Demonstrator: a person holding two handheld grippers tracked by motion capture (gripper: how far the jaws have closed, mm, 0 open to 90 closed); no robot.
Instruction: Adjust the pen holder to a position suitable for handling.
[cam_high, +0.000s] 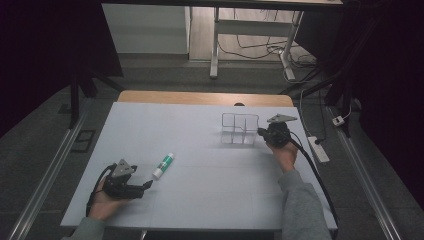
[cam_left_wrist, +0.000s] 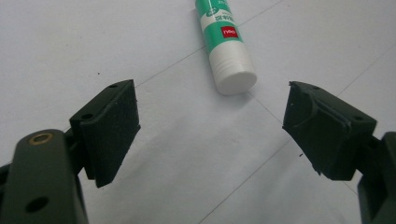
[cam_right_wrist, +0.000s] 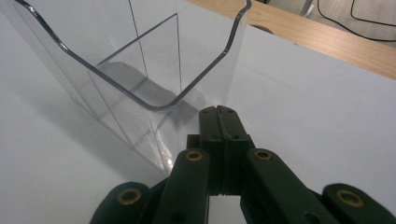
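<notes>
Where left gripper (cam_left_wrist: 212, 128) gapes: green-white glue stick (cam_left_wrist: 225, 42), white cap nearest

- In the left gripper view the glue stick (cam_left_wrist: 225, 43) was cut off by the top edge, and its small label print was unreadable.
- In the right gripper view the clear organizer (cam_right_wrist: 135, 70) ran out past the top and left edges.
- Whether the right tongs (cam_right_wrist: 218, 114), pressed together, touched the organizer's wall could not be told.
- In the high view the person's sleeve (cam_high: 304, 210) left the frame at the bottom.
</notes>
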